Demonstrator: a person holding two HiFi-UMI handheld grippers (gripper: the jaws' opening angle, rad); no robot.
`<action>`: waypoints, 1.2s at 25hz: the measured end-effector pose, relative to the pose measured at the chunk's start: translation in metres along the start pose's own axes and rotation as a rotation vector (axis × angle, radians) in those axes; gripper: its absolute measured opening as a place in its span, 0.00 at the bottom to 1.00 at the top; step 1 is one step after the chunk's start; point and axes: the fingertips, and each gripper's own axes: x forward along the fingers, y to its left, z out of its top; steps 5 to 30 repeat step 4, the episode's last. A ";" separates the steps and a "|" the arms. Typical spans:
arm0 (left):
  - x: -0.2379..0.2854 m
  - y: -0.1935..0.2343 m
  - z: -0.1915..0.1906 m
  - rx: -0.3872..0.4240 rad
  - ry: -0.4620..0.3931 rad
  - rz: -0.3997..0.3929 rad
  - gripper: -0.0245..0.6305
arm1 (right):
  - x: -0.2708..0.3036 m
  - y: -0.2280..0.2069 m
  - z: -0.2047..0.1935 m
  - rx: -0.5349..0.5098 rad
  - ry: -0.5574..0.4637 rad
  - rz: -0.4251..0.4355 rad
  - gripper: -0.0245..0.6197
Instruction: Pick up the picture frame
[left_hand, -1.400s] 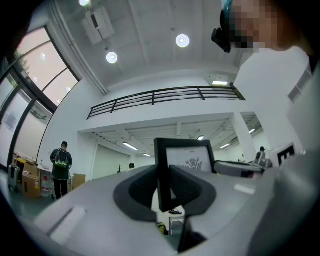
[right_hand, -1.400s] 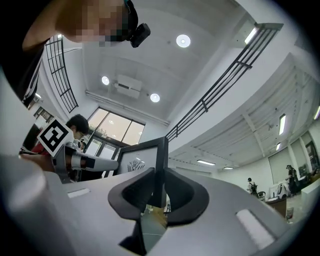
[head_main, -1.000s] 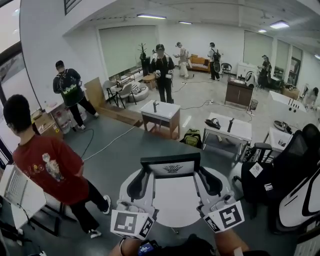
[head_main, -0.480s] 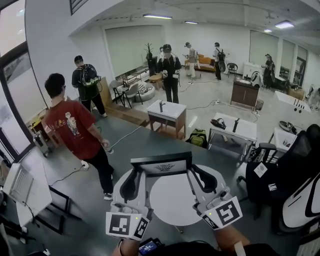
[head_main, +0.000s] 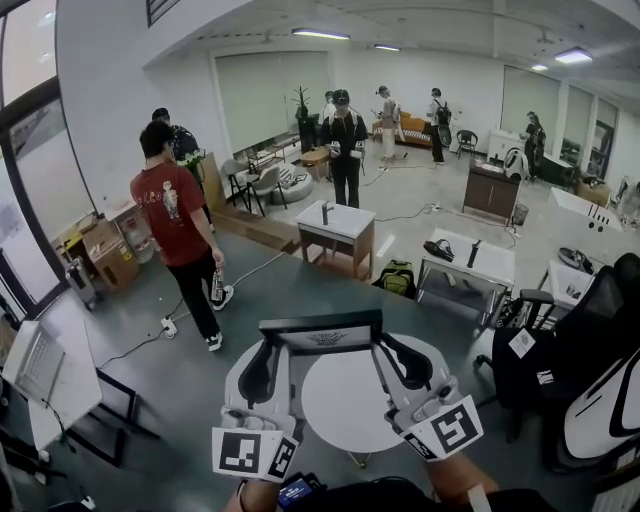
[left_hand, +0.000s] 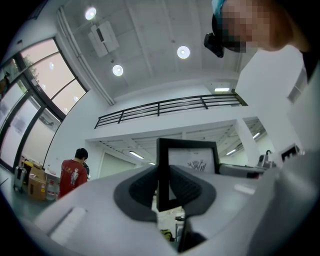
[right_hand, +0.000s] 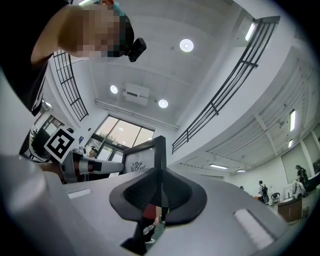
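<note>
Grippers number two in our hands, and between them hangs one picture frame, black-edged, above one round white table. Our left gripper is clamped on the frame's left edge. Our right gripper pinches the right edge, and its jaws have just been closing with that edge between them. Each carries one marker cube. Just beyond we count two white tables and one green backpack. One black office chair stands right, and one person in a red shirt left.
</note>
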 end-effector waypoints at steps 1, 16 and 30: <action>0.001 0.001 -0.003 -0.003 0.001 0.001 0.15 | -0.001 0.001 -0.003 -0.003 -0.001 0.001 0.10; 0.004 0.002 -0.016 -0.016 0.013 0.002 0.14 | -0.005 0.000 -0.012 -0.006 0.000 -0.001 0.10; 0.004 0.002 -0.016 -0.016 0.013 0.002 0.14 | -0.005 0.000 -0.012 -0.006 0.000 -0.001 0.10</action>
